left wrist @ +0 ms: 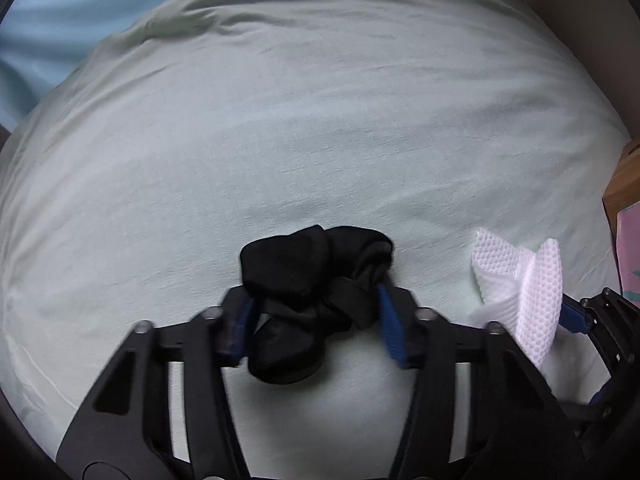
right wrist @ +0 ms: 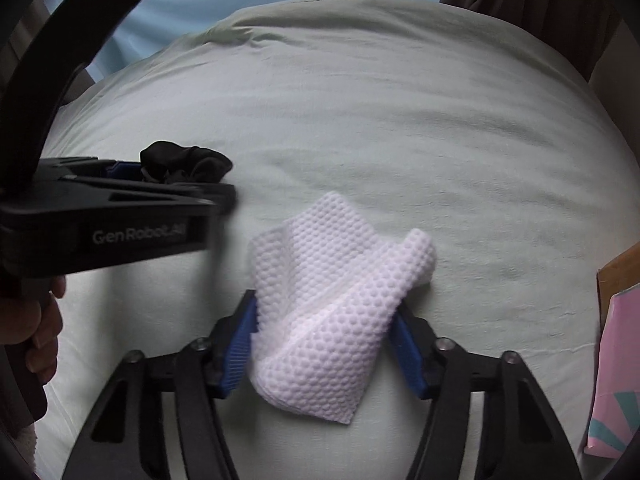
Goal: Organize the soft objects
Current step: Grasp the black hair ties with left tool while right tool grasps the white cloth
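The left tongs (left wrist: 316, 320) are clenched on a crumpled black fabric bundle (left wrist: 308, 288) above the pale green bedsheet (left wrist: 320, 140). Just beside them, the right tongs (right wrist: 324, 344) grasp a white dimpled mesh cloth (right wrist: 332, 312), held over the same bed.

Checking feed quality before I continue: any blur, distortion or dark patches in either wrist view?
Left wrist view: left gripper motion-blurred around the black cloth, bed sheet bulged by fisheye. Right wrist view: white mesh cloth sharp, corners vignetted dark, lighting dim and flat.

Pale green bed sheet (left wrist: 320, 128), wrinkled.
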`<control>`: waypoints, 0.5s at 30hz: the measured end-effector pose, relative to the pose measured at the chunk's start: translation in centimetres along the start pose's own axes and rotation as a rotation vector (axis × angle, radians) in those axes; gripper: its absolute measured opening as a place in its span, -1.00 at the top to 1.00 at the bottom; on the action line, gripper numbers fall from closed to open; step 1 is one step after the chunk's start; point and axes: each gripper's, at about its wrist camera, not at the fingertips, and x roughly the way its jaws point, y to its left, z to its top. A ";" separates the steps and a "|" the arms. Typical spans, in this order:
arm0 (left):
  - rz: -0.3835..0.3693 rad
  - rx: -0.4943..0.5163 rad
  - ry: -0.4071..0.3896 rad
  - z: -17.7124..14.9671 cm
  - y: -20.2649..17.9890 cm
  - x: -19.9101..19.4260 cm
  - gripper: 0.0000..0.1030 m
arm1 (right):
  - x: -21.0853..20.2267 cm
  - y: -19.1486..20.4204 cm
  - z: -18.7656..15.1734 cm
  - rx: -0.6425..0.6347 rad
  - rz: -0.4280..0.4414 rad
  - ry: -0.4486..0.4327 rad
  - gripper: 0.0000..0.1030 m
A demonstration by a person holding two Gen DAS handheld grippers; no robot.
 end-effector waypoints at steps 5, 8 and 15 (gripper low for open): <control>-0.005 -0.012 0.014 -0.1 0.0 -0.7 0.56 | -0.6 -1.9 0.2 0.054 0.038 0.011 0.51; -0.008 -0.027 0.007 -0.5 0.1 -2.0 0.57 | -1.7 -2.2 0.8 0.063 0.042 -0.005 0.54; -0.005 -0.056 -0.051 -0.8 -0.4 -7.7 0.57 | -6.4 -2.5 1.4 0.074 0.068 -0.073 0.54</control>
